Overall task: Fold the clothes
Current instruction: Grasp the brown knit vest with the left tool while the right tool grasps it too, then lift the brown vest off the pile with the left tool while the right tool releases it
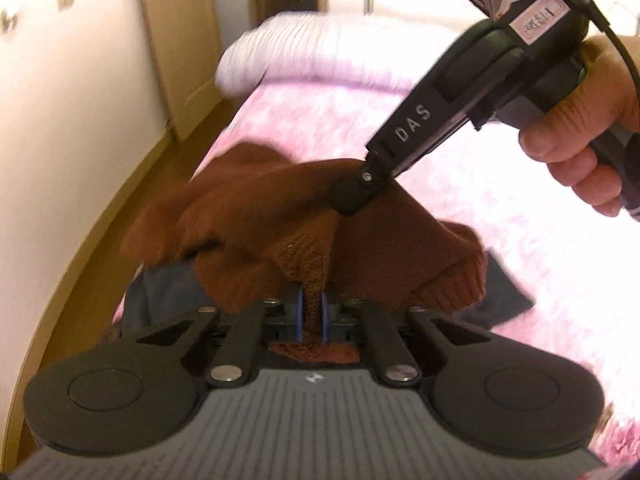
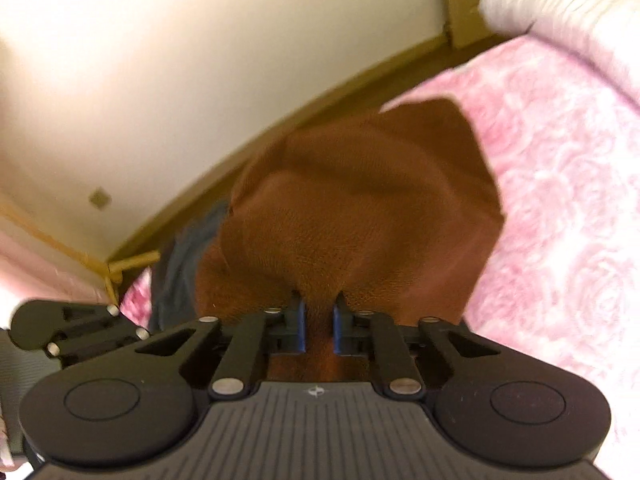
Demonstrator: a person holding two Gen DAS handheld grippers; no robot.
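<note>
Left gripper [image 1: 311, 312]: you are pinching the sweater [image 1: 280, 216] between blue pads.
Right gripper [image 2: 318, 322]: you are clamping the sweater too.
Sweater: lying bunched on the pink bed [image 1: 480, 216].
Writing: "DAS" on the right gripper's arm.

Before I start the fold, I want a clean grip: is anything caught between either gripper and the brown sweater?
Nothing visible. The left gripper is shut directly on a fold of the brown knit sweater, and the right gripper pinches the same sweater. A dark blue garment lies underneath, on the pink bedspread, outside both grips.
</note>
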